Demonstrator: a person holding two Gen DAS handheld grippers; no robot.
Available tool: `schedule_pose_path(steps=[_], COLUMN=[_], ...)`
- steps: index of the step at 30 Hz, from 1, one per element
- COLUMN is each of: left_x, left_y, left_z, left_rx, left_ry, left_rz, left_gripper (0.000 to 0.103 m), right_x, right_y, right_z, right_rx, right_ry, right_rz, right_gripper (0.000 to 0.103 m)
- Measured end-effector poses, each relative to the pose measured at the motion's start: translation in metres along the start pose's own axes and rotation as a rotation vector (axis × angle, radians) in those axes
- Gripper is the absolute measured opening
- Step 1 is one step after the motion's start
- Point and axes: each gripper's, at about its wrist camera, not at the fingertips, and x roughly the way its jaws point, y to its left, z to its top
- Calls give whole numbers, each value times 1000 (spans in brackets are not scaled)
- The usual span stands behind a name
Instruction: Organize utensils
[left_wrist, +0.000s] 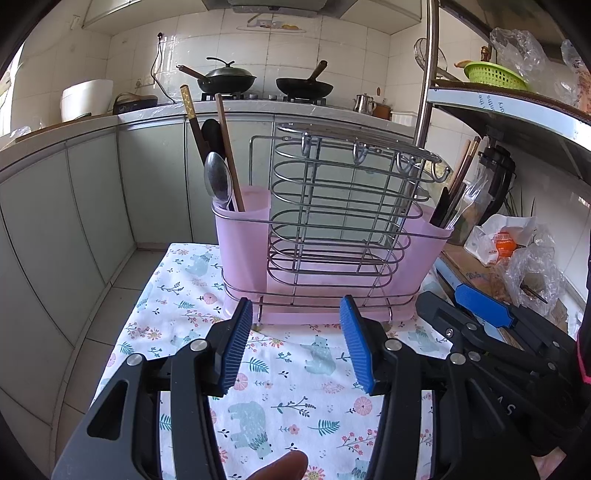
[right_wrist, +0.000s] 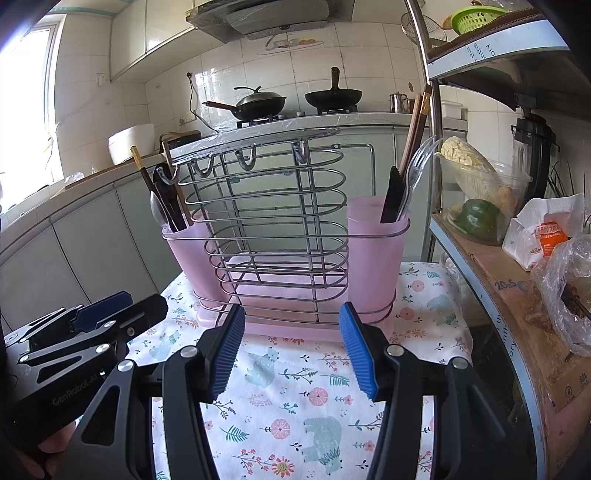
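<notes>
Utensils (left_wrist: 221, 173) are standing in the pink holder's (left_wrist: 424, 258) end cups, a wire rack (left_wrist: 332, 206) sitting between them on the floral cloth (left_wrist: 295, 398). Left gripper (left_wrist: 295, 345) and right gripper (right_wrist: 291, 350) are hovering spread, empty.

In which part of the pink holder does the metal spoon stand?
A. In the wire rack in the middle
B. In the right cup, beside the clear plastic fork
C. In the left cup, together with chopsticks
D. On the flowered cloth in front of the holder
C: the metal spoon stands bowl-up in the left cup of the pink holder, next to the brown chopsticks.
</notes>
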Motion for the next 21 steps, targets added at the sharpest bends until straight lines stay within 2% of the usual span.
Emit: schedule_pose_path(steps=[21], left_x=[-2], left_y=[-1], left_z=[0], left_rx=[3], left_ry=[-2], left_rz=[-2], left_gripper=[50], right_x=[0], right_y=[0], right_z=[-1], right_rx=[0], right_ry=[-2], right_rz=[-3], right_gripper=[53])
